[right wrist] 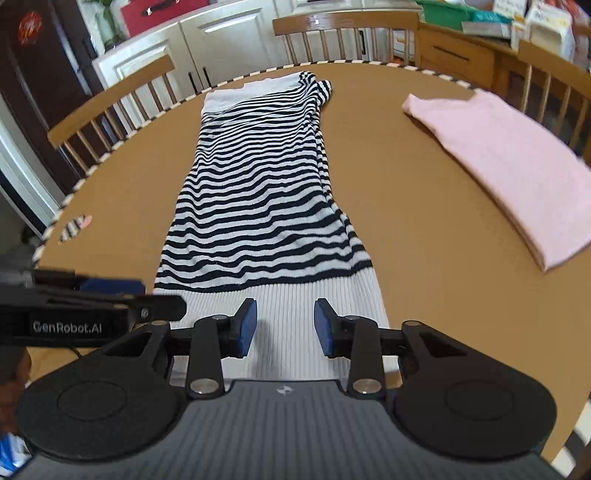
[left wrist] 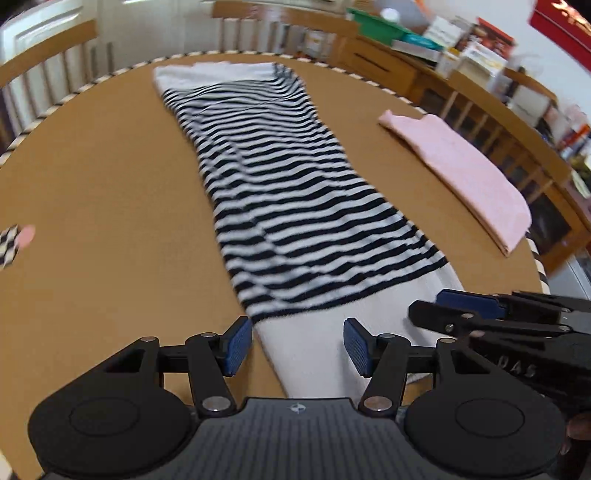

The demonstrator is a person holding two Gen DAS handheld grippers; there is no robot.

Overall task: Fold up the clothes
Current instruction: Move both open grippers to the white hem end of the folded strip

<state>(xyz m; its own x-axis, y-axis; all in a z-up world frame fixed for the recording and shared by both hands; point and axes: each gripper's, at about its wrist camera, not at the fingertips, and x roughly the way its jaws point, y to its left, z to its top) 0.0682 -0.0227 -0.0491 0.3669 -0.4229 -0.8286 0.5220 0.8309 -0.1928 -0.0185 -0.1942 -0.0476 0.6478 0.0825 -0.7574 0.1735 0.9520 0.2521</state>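
We saw the striped sweater [right wrist: 258, 192] lying lengthwise along the brown counter [right wrist: 424, 229], its white ribbed hem nearest us. Our left claw [left wrist: 297, 347] and right claw [right wrist: 284, 326] hovered spread above that hem, pinching nothing. A folded pink garment [right wrist: 506, 166] lay apart on the right, wooden chairs [right wrist: 110, 99] ringing the far edge.

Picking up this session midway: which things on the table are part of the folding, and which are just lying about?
In the job:
striped garment, folded into a long strip
folded pink garment, lying apart from it
left gripper and right gripper, both open over the white hem

Lying about:
small patterned item near the table edge
green tray on the sideboard
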